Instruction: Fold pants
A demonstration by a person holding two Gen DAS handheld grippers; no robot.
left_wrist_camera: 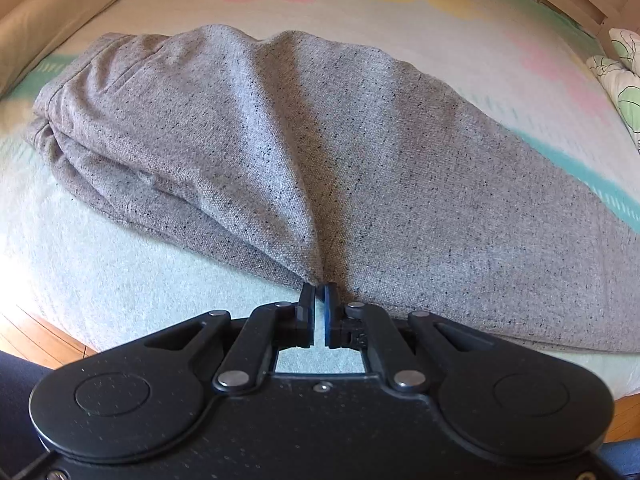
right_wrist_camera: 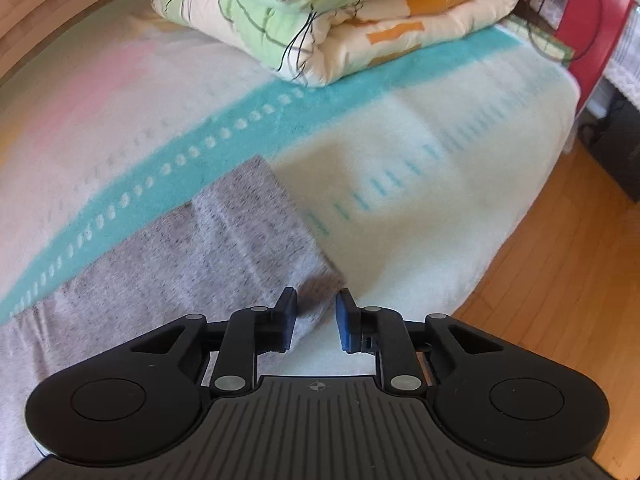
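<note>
The left gripper (left_wrist_camera: 319,294) is sitting at the bottom middle of the left wrist view, and its two fingers are pressed almost together — they are pinching a small bit of the edge of the grey pants (left_wrist_camera: 280,152). The cloth is bunching into a deep crease that is running up from the pinch. The pants are lying in a big soft heap across the middle of that view, on the pale blanket (left_wrist_camera: 120,272) that is covering the bed, with the waist end sitting toward the upper left of the frame. A strip of wooden floor (left_wrist_camera: 44,340) is showing at the lower left. In the right wrist view, the right gripper (right_wrist_camera: 316,304) is sitting at the bottom middle with its fingers spread apart, a clear gap showing between the blue pads (right_wrist_camera: 345,320). A corner of the pants leg (right_wrist_camera: 224,232) is lying in that gap — the pads are not squeezing it, and the cloth is resting loose on the blanket. The leg is stretching from the middle of the frame down to the lower left, beside a teal stripe (right_wrist_camera: 200,136) with white dots. A folded quilt (right_wrist_camera: 320,12) is sitting at the top of the frame, well apart from the pants.
</note>
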